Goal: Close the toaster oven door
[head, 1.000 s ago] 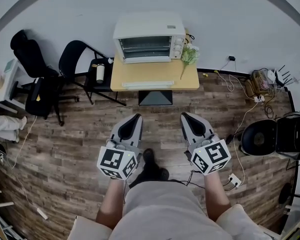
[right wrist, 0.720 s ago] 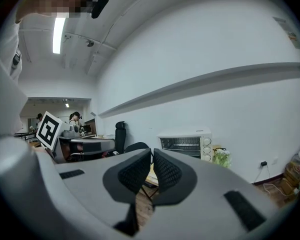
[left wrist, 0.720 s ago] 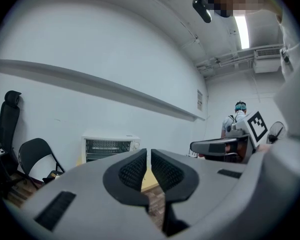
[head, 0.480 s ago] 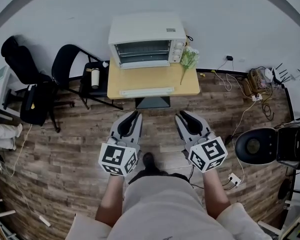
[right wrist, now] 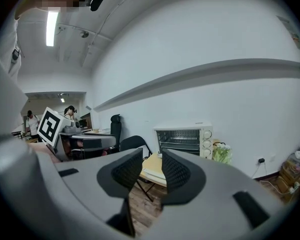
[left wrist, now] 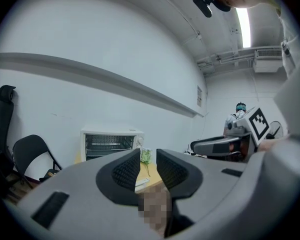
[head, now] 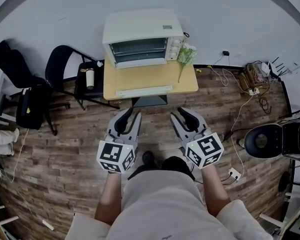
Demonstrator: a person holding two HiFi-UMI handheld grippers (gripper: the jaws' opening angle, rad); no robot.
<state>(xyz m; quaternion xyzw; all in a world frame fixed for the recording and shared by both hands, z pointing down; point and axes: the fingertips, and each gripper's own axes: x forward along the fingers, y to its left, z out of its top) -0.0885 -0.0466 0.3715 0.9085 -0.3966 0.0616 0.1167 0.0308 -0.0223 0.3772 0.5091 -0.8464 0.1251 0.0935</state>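
**Head view, with both gripper views.** Your left gripper (head: 130, 118) and right gripper (head: 182, 116) hover over the wooden floor (head: 65, 134). Both pairs of jaws are spread with nothing between them, and the right jaws have just been opening. The toaster oven (head: 142, 38) stands at 12 o'clock from them, at the back of the bench (head: 155, 79), well apart. Its wire rack shows, but whether the door is down is hard to make out. A pale flat piece (head: 143, 90) lies along the bench's near edge. Flowers (head: 186, 55) lie at the oven's 3 o'clock. Only the head view shows the bottle (head: 90, 77) on the chair (head: 81, 88) at the bench's 9 o'clock.
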